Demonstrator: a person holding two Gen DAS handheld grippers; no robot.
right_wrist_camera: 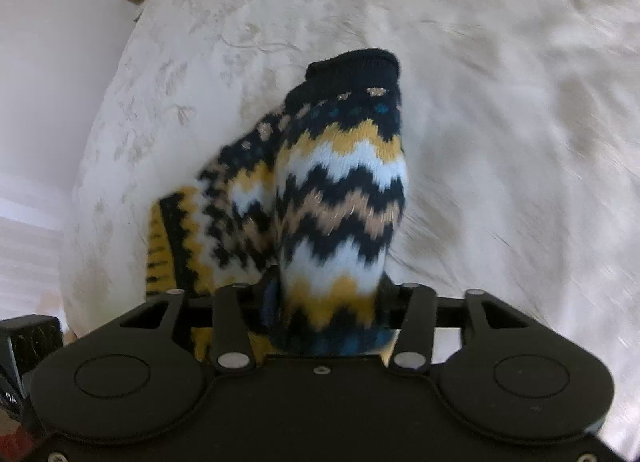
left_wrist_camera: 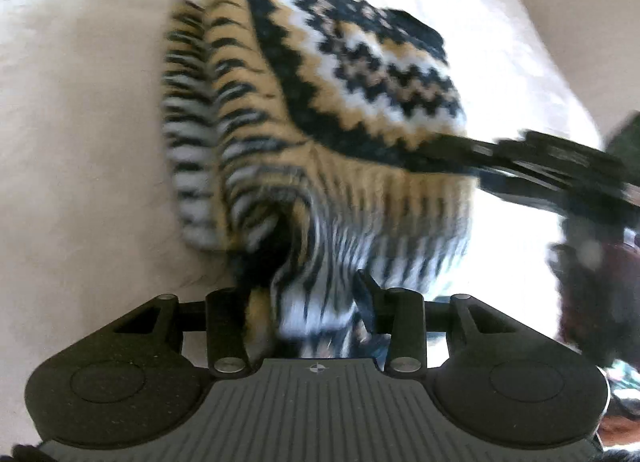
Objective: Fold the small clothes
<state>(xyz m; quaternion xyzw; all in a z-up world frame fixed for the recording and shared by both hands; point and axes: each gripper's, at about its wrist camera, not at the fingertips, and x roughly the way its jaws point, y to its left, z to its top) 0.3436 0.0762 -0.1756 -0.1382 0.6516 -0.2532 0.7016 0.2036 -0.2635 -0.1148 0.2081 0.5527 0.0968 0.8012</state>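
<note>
We see a pale patterned bedspread (right_wrist_camera: pixel 500 101) spreading wide and bare to the right of the knitted sweater (left_wrist_camera: pixel 320 101), its edge curving at far left. The sweater sits bunched mid-bed. Our left gripper (left_wrist_camera: pixel 312 302) has its jaws clamped on the striped ribbed hem; our right gripper (right_wrist_camera: pixel 324 302) has its jaws closed on a zigzag sleeve (right_wrist_camera: pixel 344 189).

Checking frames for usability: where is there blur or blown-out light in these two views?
Left wrist view: the knitted garment is motion-smeared, and the bedcover blows out white at right. Right wrist view: the garment is sharper, while the bedcover's right edge streaks; fisheye curves both.
</note>
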